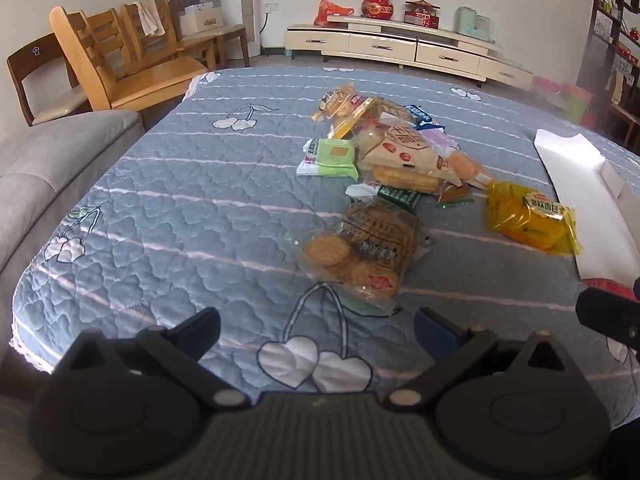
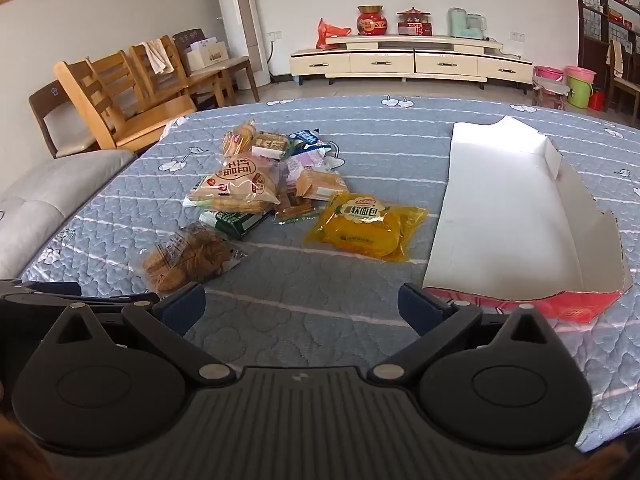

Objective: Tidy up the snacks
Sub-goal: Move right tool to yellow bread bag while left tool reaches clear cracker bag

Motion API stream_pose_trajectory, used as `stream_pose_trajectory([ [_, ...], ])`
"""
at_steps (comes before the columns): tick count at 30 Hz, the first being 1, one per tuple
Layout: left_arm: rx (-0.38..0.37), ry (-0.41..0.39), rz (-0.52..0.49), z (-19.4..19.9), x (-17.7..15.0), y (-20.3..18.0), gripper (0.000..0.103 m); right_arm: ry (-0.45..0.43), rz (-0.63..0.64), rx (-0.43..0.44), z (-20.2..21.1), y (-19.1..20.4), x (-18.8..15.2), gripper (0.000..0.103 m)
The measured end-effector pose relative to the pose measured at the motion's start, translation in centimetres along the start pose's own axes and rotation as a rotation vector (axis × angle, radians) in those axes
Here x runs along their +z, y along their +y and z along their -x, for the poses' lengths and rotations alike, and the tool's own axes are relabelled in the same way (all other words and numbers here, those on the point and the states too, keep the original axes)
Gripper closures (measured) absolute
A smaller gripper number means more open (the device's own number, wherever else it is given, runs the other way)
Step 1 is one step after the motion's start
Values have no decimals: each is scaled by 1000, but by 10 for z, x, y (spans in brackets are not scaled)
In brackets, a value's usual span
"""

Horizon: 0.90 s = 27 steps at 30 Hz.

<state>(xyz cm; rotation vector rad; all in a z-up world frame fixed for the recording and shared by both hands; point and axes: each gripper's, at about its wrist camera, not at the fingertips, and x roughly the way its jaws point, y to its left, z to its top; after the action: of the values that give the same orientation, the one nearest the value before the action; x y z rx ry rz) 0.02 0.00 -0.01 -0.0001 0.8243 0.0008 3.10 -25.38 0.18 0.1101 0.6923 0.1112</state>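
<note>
A pile of snack packets (image 1: 392, 152) lies on the blue quilted table cover (image 1: 180, 220); it also shows in the right wrist view (image 2: 260, 176). A clear bag of round biscuits (image 1: 360, 252) lies nearest my left gripper (image 1: 318, 326), which is open and empty just short of it. A yellow bread packet (image 2: 366, 226) lies apart, right of the pile, ahead of my right gripper (image 2: 300, 304), which is open and empty. An open white cardboard box (image 2: 504, 208) with a red outside lies at the right.
Wooden chairs (image 1: 132, 60) and a grey sofa (image 1: 48, 168) stand off the table's left side. A cream TV cabinet (image 2: 412, 60) lines the far wall. Pink and green buckets (image 2: 576, 84) stand at the far right. My left gripper's side (image 2: 60, 300) shows by my right one.
</note>
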Motion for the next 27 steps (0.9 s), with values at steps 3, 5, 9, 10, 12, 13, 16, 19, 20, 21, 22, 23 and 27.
stream_pose_trajectory([
  [3,-1,-5,-8,0,1,-1,1,2,7,4,0,0,0,0],
  [5,-1,-6,-15,0,1,-3,1,3,8,6,-1,1,0,0],
  [9,-1,-17,-39,-8,5,-2,1,3,2,7,-2,-2,0,0],
  [10,0,-13,-46,-8,6,-4,1,3,0,6,-3,-2,0,0],
  [12,-6,-11,-51,-7,6,-5,1,5,-6,4,-3,-3,0,0],
  [13,-7,-12,-59,-8,7,-6,1,5,-8,2,-4,-3,0,0],
  [16,-5,-16,-75,-9,9,-7,1,5,-13,1,-4,-3,0,0],
  [19,-5,-20,-85,-9,11,-7,1,6,-14,3,-4,-2,-1,0],
  [20,2,-40,-95,-11,14,-10,1,7,-13,3,-4,-2,-1,0],
  [21,-1,-36,-96,-11,15,-10,1,7,-12,3,-4,-2,-1,0],
  [22,-2,-30,-101,-12,16,-11,1,8,-12,3,-5,-2,-1,0],
  [23,-3,-19,-103,-13,17,-11,1,9,-12,2,-5,-2,-1,0],
  [27,1,-34,-115,-16,20,-13,1,16,-15,3,-8,-3,-1,0],
])
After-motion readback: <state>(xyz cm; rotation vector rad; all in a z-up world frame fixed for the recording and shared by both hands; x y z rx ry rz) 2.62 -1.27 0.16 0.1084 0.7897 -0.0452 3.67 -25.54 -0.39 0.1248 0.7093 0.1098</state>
